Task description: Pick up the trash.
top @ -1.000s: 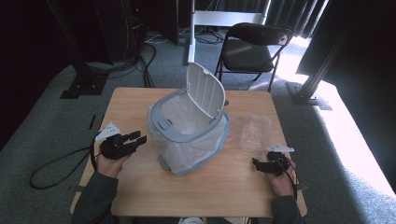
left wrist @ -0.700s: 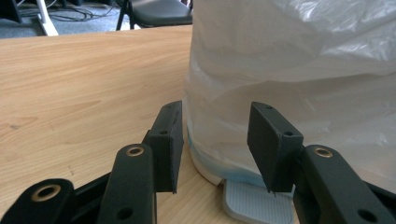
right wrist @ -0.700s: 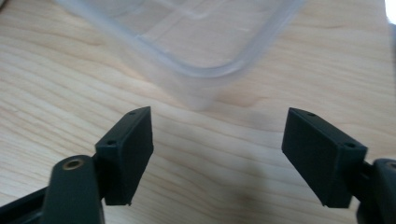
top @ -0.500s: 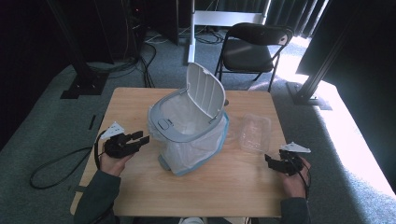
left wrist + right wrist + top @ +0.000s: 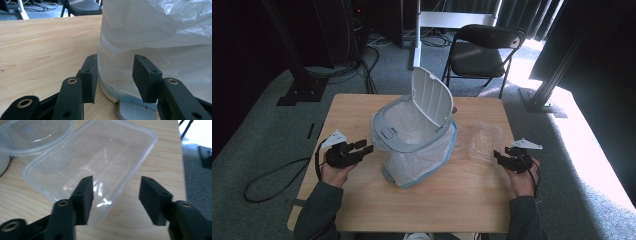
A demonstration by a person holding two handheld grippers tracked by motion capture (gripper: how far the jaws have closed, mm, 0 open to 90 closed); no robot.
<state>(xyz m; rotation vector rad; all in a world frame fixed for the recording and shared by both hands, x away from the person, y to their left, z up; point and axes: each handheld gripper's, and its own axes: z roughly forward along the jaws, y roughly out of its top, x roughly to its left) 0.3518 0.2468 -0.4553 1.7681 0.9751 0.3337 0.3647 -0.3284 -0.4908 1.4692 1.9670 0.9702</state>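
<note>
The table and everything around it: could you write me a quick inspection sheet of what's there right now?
Surface: wooden table, upright, dry, bare at the left and near edge.
Job's things: white bin at the middle, lid raised, lined with a thin white bag; clear rectangular tub to its right, empty, with a second clear round container beside it.
Clutter: nothing seen.
Grippers: left gripper open, jaws aimed at the bin's base; right gripper open, jaws at the tub's near end, not closed on it.
Cables: one trails from the left gripper onto the floor; more lie by the far stands.
Surroundings: grey carpet, black folding chair, dark curtains, sunlight at right.
</note>
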